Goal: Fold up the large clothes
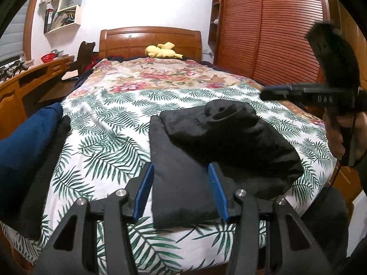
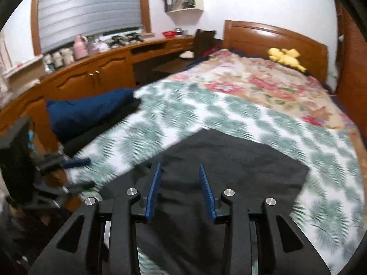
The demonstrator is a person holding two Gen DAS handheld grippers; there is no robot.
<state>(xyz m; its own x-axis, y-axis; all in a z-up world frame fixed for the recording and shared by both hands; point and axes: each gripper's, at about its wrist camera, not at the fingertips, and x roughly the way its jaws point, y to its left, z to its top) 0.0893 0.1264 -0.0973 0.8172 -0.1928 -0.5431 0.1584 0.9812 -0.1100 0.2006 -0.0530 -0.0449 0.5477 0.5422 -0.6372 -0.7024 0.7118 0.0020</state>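
A black garment [image 1: 206, 151] lies folded on the palm-leaf bed cover, with a rumpled top layer lying across a flat lower layer. It also shows in the right wrist view [image 2: 229, 169], spread flat below the fingers. My left gripper [image 1: 181, 167] is open and empty, hovering just above the garment's near part. My right gripper [image 2: 180, 167] is open and empty above the garment; in the left wrist view it [image 1: 263, 95] is seen from the side at the right, held in a hand over the bed.
A folded blue garment on a black one [image 2: 89, 112] sits at the bed's left edge. A yellow plush toy [image 1: 160, 51] lies by the wooden headboard. A wooden desk [image 2: 96, 75] runs along the left wall; a slatted wardrobe [image 1: 270, 27] stands right.
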